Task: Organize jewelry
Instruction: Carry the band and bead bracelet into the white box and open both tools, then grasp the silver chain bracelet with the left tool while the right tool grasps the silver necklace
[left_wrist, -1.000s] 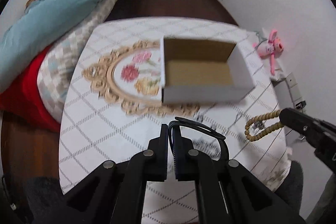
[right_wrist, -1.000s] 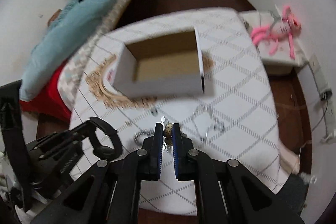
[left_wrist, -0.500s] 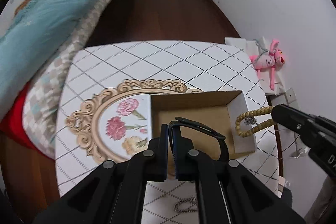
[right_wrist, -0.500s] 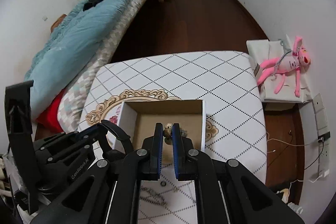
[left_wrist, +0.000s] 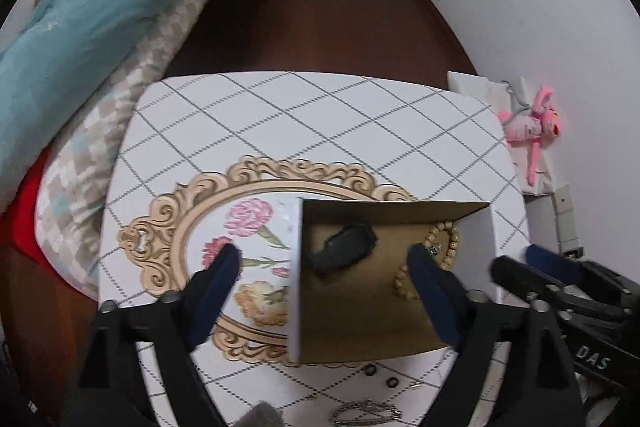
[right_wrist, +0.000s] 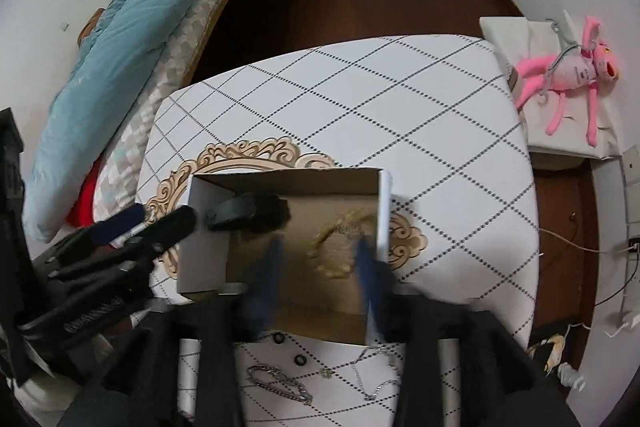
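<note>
An open cardboard box (left_wrist: 294, 267) (right_wrist: 384, 211) stands on the table. A black bracelet (left_wrist: 344, 247) (right_wrist: 248, 213) and a wooden bead bracelet (left_wrist: 448, 243) (right_wrist: 340, 243) lie inside it. My left gripper (left_wrist: 324, 267) is open and empty above the box's left wall. My right gripper (right_wrist: 318, 259) is open and empty above the box, blurred; it also shows in the left wrist view (left_wrist: 520, 263). A silver chain (right_wrist: 280, 381) (left_wrist: 368, 415), a thin necklace (right_wrist: 376, 375) and two small dark rings (right_wrist: 299, 359) (left_wrist: 370, 370) lie on the table in front of the box.
The table (left_wrist: 320, 115) (right_wrist: 400, 99) has a white diamond-pattern cloth with an ornate floral print (left_wrist: 248, 227). A bed with a blue quilt (left_wrist: 80, 27) is to the left. A pink plush toy (right_wrist: 576, 67) lies on a low white stand at the right.
Both grippers have opened over the box. The black bracelet and the bead bracelet have dropped from the jaws into the box.
</note>
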